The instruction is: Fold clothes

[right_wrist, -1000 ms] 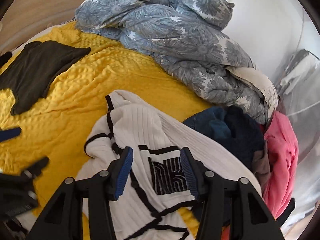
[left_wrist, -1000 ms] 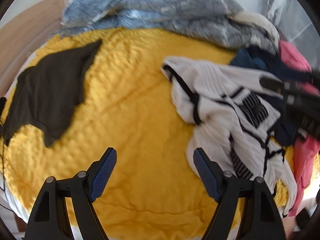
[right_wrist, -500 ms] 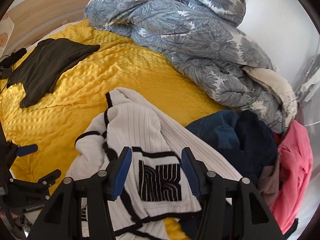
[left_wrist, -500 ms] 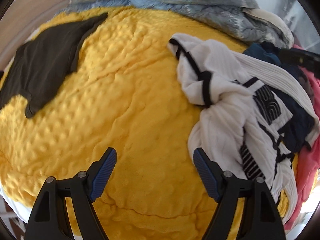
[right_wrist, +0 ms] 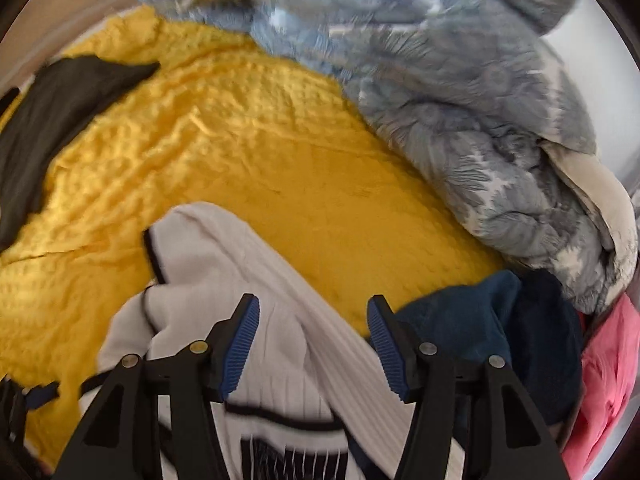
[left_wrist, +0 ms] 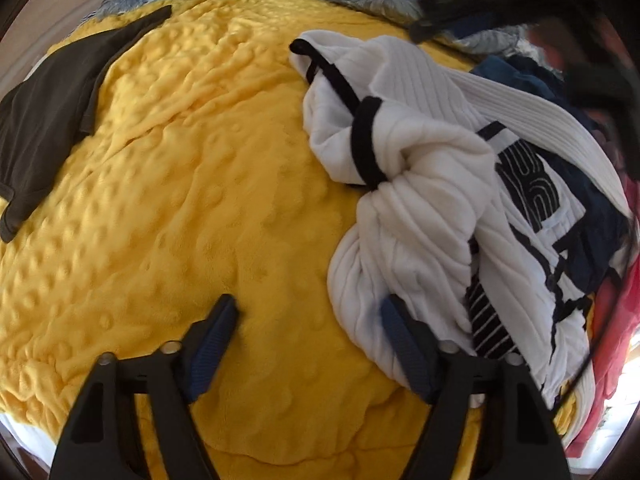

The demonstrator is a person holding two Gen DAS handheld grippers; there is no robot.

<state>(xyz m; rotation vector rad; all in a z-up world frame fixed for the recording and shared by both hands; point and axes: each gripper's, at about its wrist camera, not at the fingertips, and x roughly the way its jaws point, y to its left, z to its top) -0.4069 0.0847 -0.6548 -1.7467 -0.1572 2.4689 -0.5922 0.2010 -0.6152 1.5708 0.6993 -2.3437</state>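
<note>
1. Bed surface: a yellow dimpled blanket (left_wrist: 180, 184) covers the bed and carries all the clothes; no basket or other container shows in either view.
2. Task garment: a crumpled white ribbed top with black trim (left_wrist: 420, 184) lies on the right part of the blanket, bunched into twisted folds, with a black printed panel facing up on its right side. In the right wrist view the same top (right_wrist: 224, 264) fills the lower centre.
3. Left gripper (left_wrist: 308, 344): jaws spread wide, holding nothing. The left blue pad hangs over bare blanket; the right pad sits at the lower edge of the white top, and contact cannot be judged.
4. Right gripper (right_wrist: 314, 336): jaws spread wide, holding nothing, poised over the upper fold of the white top, with yellow blanket showing between the pads.
5. Neighbouring clothes: a dark blue garment (right_wrist: 492, 320) lies against the right side of the white top, partly under it; a pink garment (right_wrist: 608, 380) lies just beyond, at the bed's right edge.
6. Far left: a dark brown garment (left_wrist: 48, 108) lies flat, well apart from the pile.
7. Head of bed: a rumpled grey-blue floral duvet (right_wrist: 440, 92) is heaped along the blanket's far edge.
</note>
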